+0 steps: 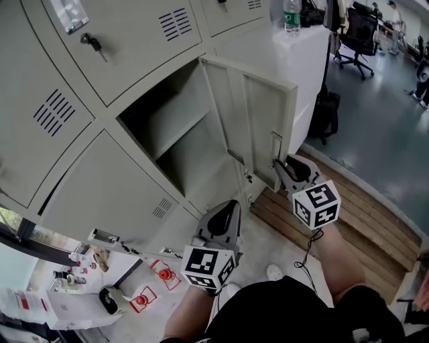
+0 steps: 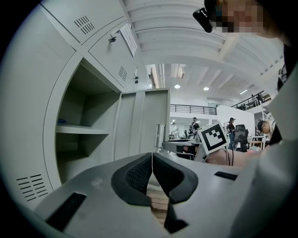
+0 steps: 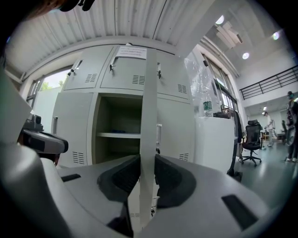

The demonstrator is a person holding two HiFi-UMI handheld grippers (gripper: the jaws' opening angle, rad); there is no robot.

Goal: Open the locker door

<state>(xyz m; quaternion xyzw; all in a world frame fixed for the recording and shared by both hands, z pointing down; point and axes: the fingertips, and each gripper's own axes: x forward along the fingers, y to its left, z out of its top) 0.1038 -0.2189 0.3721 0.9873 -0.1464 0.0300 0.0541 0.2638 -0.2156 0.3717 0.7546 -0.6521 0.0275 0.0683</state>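
The grey locker door [image 1: 251, 114] stands swung out to the right of its open compartment [image 1: 177, 137], which holds one bare shelf. My right gripper [image 1: 279, 165] is at the door's free edge, just under the latch plate. In the right gripper view the door's edge [image 3: 149, 116] runs upright between the pads, and my right gripper [image 3: 147, 167] is shut on it. My left gripper [image 1: 231, 206] hangs lower, in front of the locker's bottom, apart from the door. Its pads meet with nothing between them, so my left gripper [image 2: 152, 160] is shut.
Closed locker doors surround the compartment, one with a key [image 1: 92, 44] in its lock. A white cabinet [image 1: 305, 60] with a bottle [image 1: 291, 17] stands to the right, a black bag [image 1: 326, 114] against it. Small clutter [image 1: 100, 281] lies at lower left. Wooden flooring [image 1: 348, 221] runs at the right.
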